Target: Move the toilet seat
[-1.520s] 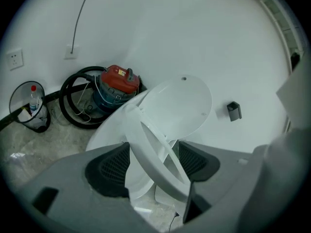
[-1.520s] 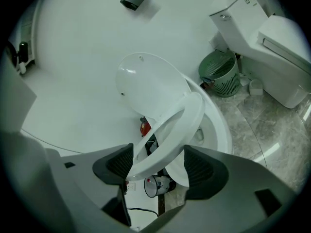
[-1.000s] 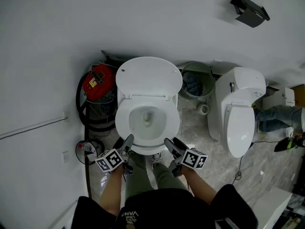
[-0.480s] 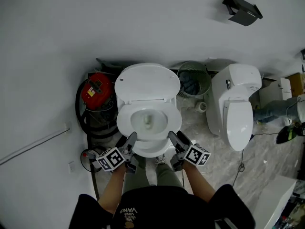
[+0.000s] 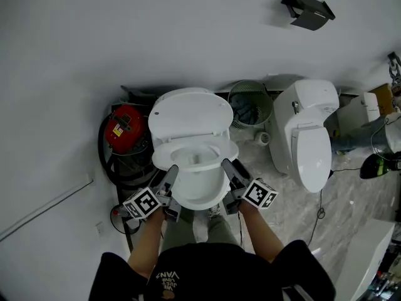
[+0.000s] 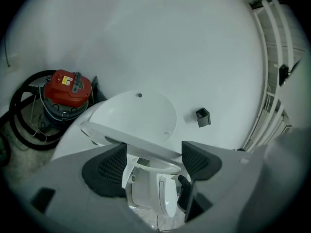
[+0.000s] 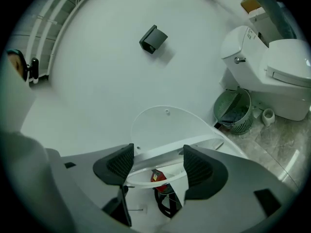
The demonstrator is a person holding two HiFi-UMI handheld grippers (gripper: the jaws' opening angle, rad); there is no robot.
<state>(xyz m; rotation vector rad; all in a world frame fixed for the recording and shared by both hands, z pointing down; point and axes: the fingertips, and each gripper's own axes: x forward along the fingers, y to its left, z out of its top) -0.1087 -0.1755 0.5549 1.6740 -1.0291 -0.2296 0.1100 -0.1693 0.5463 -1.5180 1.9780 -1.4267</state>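
Note:
The white toilet stands against the wall with its lid up. Its seat is tilted, front edge raised off the bowl. My left gripper is at the seat's front left and my right gripper at its front right, fingertips at the raised rim. In the left gripper view the seat runs edge-on across the wide gap of the left gripper, whose jaws have just been opening; no pad clamps it. In the right gripper view the seat likewise spans the right gripper, which is open.
A red vacuum with a black hose sits left of the toilet. A green wire bin and a paper roll stand to its right, then a second toilet. A black holder hangs on the wall. A person's leg shows at far right.
Both grippers have moved up and forward along the toilet's front. The seat, flat on the bowl before, now stands tilted with its front edge lifted.

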